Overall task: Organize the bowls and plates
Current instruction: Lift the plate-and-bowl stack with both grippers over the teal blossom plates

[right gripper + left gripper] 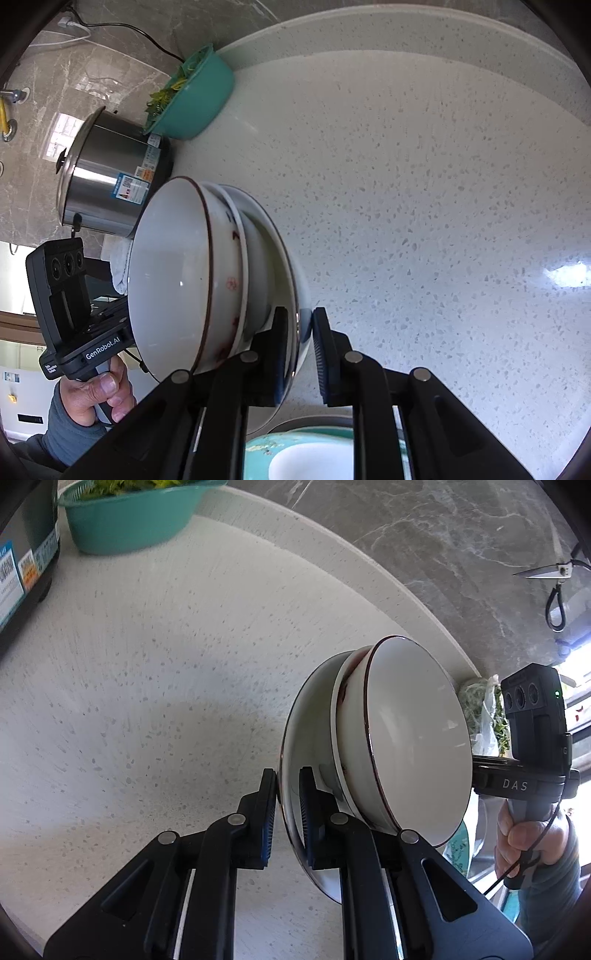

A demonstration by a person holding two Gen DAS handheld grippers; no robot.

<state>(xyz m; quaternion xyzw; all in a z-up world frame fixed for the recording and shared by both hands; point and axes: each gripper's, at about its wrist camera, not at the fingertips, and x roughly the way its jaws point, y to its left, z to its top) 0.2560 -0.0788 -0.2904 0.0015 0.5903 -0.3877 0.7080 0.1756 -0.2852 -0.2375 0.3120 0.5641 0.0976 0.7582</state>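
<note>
Left claw straddles the rim of the wide plate; its pads sit either side of that rim, closed on it as far as I can judge. A stack of white bowls rests in the plate, brown-rimmed bowl uppermost. The whole stack appears held off the speckled counter, away from its back edge. Teal basin of greens stands at the counter's far-left corner.

Right wrist view: right claw takes the opposite rim of the same plate; inner pad touches, outer pad shows a slight gap, so I cannot tell whether the grip is firm. Steel pot sits beside the basin. A teal patterned dish lies at the counter's near edge.

Step, my reading: two-handed carry of the stack. Next: keep both claws level, set down flat, release together.
</note>
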